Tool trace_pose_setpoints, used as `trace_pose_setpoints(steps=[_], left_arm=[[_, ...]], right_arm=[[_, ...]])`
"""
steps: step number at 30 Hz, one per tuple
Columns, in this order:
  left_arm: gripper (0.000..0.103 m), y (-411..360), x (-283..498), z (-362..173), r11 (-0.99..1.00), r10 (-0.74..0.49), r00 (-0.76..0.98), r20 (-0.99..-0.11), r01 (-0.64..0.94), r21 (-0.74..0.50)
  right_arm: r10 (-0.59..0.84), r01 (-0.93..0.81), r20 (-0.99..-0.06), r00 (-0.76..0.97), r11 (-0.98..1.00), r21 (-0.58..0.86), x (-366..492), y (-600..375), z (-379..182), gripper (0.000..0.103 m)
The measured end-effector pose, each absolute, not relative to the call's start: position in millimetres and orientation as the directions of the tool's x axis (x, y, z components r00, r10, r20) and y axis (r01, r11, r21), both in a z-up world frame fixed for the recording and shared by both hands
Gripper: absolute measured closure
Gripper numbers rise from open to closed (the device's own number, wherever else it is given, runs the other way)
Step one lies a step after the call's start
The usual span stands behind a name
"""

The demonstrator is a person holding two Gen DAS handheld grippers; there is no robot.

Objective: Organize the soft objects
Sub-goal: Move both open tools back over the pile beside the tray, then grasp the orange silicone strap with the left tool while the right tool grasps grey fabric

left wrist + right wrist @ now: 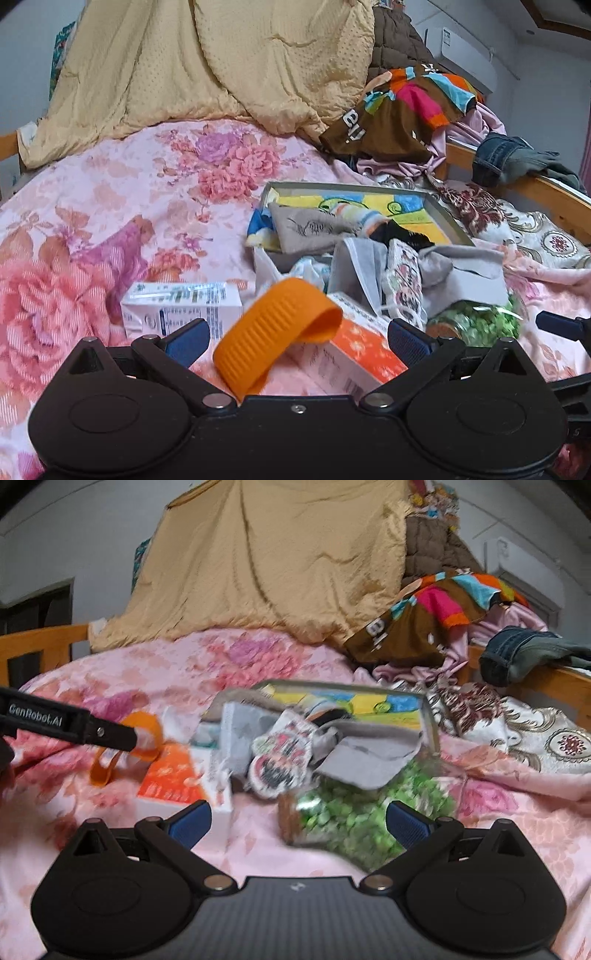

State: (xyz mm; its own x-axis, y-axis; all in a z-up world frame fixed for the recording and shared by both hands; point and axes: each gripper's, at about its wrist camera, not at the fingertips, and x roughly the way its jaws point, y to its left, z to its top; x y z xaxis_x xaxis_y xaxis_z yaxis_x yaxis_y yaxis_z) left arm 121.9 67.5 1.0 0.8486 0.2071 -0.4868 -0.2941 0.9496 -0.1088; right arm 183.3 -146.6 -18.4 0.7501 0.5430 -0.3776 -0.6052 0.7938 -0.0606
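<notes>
Right now your left gripper (297, 341) and right gripper (298, 821) both stand spread wide over the floral bedsheet (110, 206), gripping nothing, with the orange band (277, 328) curled just beside the overflowing box (439, 210) of soft items.

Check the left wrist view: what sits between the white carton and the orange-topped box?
In the left wrist view, the orange ribbed strap curls up between the white carton and the orange-topped box, covering the box's near left end. The left tool is open around it.
</notes>
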Motion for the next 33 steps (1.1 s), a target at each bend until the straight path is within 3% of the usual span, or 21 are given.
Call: trace_pose_setpoints(steps=[12,19,25,33], left_arm=[[0.001,68.0,148.4,-3.0,0.951,0.222,0.837,-0.500,-0.298,-0.077],[0.001,62.8,161.9,-6.9,0.944,0.246,0.828,-0.504,-0.322,-0.068],[0.006,58.1,172.6,-9.4,0.941,0.267,0.817,-0.510,-0.336,-0.046],[0.021,53.0,182.8,-15.0,0.934,0.295,0.800,-0.522,-0.357,-0.020]], right_arm=[[0.550,-0.590,-0.270,0.791,0.801,-0.098,216.4,-133.2,-10.1,0.000],[0.479,-0.520,-0.283,0.831,0.849,-0.091,254.5,-130.8,-7.2,0.000],[0.491,-0.540,-0.298,0.819,0.834,-0.111,272.8,-125.3,-13.5,0.002],[0.482,-0.562,-0.354,0.802,0.808,-0.173,280.8,-116.6,-21.2,0.013]])
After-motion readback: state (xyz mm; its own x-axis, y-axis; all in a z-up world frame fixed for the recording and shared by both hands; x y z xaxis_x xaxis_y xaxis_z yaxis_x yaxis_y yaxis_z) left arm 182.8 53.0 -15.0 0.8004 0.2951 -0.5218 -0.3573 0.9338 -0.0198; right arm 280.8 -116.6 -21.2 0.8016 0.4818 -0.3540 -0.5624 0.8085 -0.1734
